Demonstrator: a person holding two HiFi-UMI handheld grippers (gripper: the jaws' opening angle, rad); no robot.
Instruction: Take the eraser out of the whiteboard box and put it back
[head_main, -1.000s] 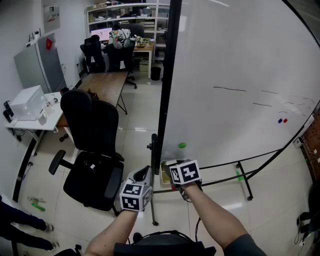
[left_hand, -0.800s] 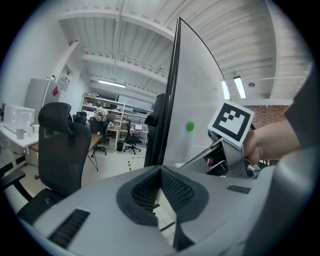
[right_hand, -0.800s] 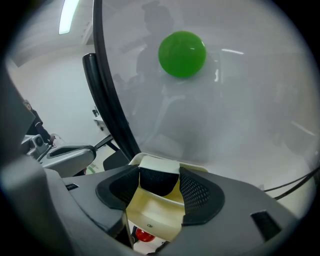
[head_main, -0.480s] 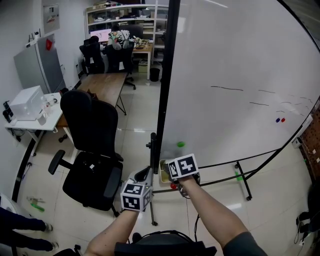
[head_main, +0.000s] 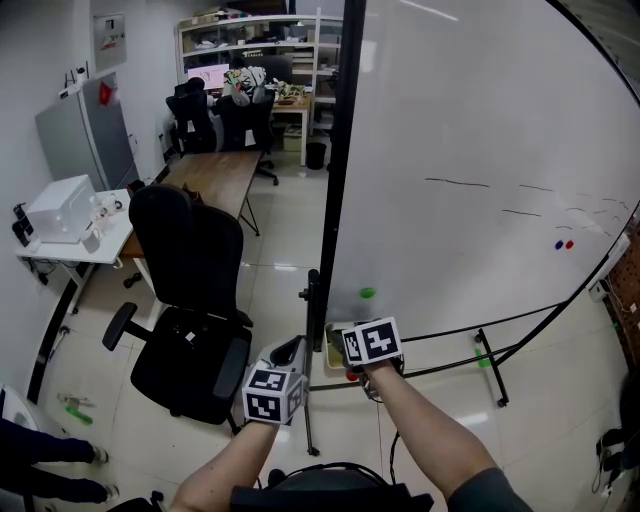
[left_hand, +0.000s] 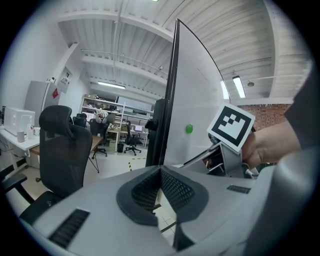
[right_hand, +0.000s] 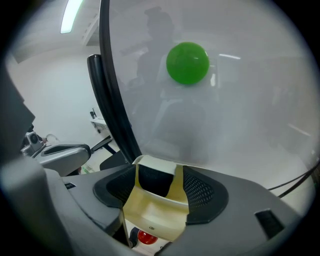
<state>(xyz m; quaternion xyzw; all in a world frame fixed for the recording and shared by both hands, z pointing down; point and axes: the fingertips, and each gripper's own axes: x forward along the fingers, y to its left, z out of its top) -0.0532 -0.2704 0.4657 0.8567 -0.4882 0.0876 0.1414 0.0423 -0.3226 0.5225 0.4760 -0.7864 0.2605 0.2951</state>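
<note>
So there's a small yellowish box (head_main: 331, 350) at the bottom-left corner of the big white whiteboard (head_main: 480, 150), round green magnet (head_main: 367, 293) just above it, black office chair (head_main: 190, 300) off left.

Head view steeply down; gripper views close on shared whiteboard (head_main: 480, 150)

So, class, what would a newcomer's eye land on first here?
The huge whiteboard fills the right side, a green magnet low near its black left edge. A black office chair stands on the floor to its left; a cream box sits at the board's bottom left corner.
</note>
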